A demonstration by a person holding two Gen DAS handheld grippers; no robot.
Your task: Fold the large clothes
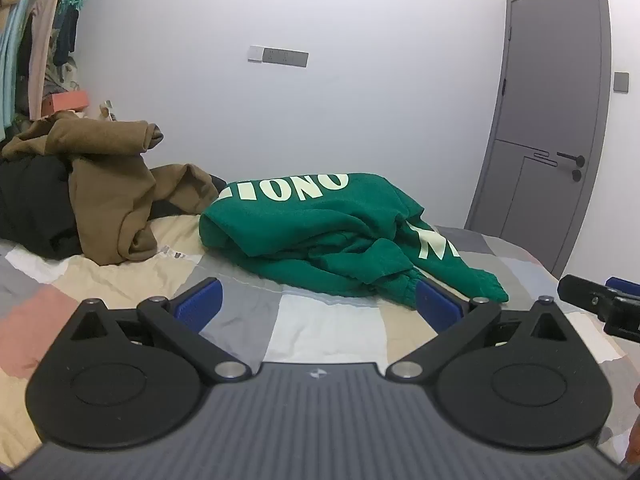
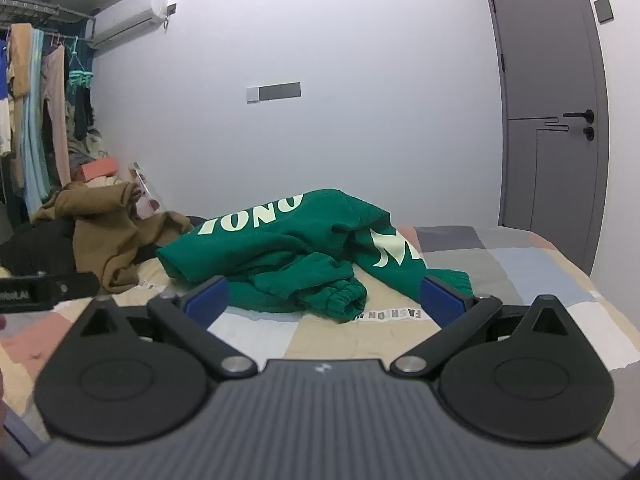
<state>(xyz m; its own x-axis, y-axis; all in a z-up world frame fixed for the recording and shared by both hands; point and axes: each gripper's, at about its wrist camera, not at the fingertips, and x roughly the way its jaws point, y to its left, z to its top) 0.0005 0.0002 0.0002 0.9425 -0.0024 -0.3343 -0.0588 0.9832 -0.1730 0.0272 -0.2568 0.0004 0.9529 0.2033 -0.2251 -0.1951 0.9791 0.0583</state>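
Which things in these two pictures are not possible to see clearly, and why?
- Green sweatshirt: its print is partly lost in folds, both views.
- Black garment: left wrist view, mostly under the brown garment, cut by the left edge.
- Right claw: cut by the left wrist view's right edge.
- Hanging clothes: right wrist view, small, warped.

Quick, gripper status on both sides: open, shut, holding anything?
Left gripper: open, holding nothing; the green sweatshirt lies ahead on the bed.
Right gripper: open, holding nothing, short of the same sweatshirt.
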